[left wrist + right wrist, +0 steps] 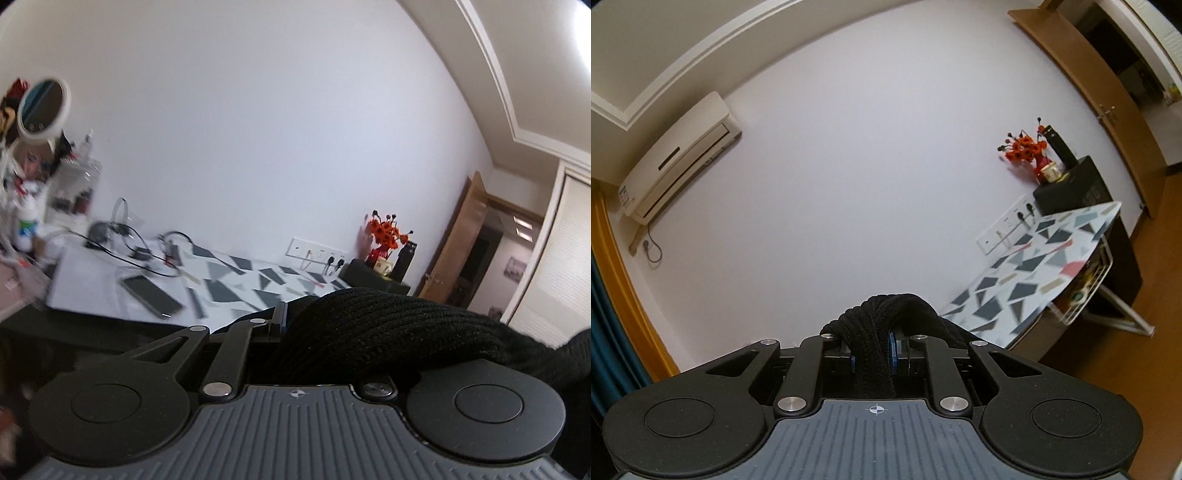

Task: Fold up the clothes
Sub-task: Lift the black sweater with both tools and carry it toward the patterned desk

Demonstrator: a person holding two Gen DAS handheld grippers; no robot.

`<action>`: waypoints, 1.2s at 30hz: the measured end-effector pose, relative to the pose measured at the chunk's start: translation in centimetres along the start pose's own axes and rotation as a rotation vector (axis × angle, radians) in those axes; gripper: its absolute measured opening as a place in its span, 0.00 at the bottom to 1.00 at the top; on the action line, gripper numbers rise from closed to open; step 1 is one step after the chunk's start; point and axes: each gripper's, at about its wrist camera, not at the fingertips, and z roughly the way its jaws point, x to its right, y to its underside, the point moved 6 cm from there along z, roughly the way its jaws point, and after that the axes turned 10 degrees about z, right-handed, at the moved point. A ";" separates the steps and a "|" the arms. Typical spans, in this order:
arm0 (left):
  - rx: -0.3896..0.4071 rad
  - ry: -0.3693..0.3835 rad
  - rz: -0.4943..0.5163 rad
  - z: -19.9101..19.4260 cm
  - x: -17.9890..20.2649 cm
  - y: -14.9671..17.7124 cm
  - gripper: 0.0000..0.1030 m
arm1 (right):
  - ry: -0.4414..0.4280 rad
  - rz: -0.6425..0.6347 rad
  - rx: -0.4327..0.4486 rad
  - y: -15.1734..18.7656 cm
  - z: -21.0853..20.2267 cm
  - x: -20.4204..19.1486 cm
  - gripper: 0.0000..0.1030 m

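Gripping: your right tongs (pixel 873 356) clench a bunched black ribbed knit garment (pixel 882 314) between the blue pads; your left tongs (pixel 284 325) are clenched on its fold (pixel 388 325), draped over their right side.

Red flowers (pixel 1025 147), phone (pixel 153 295), patterned table (pixel 1030 266)

You hold a black ribbed knit garment (pixel 873 332) in your right gripper (pixel 873 349), whose blue pads show against black arms. The same black knit (pixel 388 325) drapes over your left gripper (pixel 280 325). The far table (pixel 1045 266) wears a white cloth scattered with grey, dark grey and pink shards. Orange-red flowers (pixel 1025 147) stand in a red vase. The wall (pixel 849 166) is plain white, the door (pixel 1108 92) brown wood, the curtain (pixel 605 332) teal beside a yellow frame.
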 end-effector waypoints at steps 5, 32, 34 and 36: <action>-0.030 0.015 0.068 4.8 5.6 1.0 0.10 | -0.005 0.033 0.040 -7.4 -0.5 5.9 0.13; 0.417 0.072 0.329 38.5 12.5 -19.6 0.10 | -0.215 -0.030 0.218 -42.6 39.3 10.6 0.13; 0.473 0.037 0.373 39.3 12.7 -21.1 0.10 | -0.255 -0.042 0.223 -44.9 42.8 9.6 0.13; 0.502 -0.003 0.400 40.3 12.7 -22.3 0.10 | -0.290 -0.070 0.219 -46.6 46.2 9.2 0.13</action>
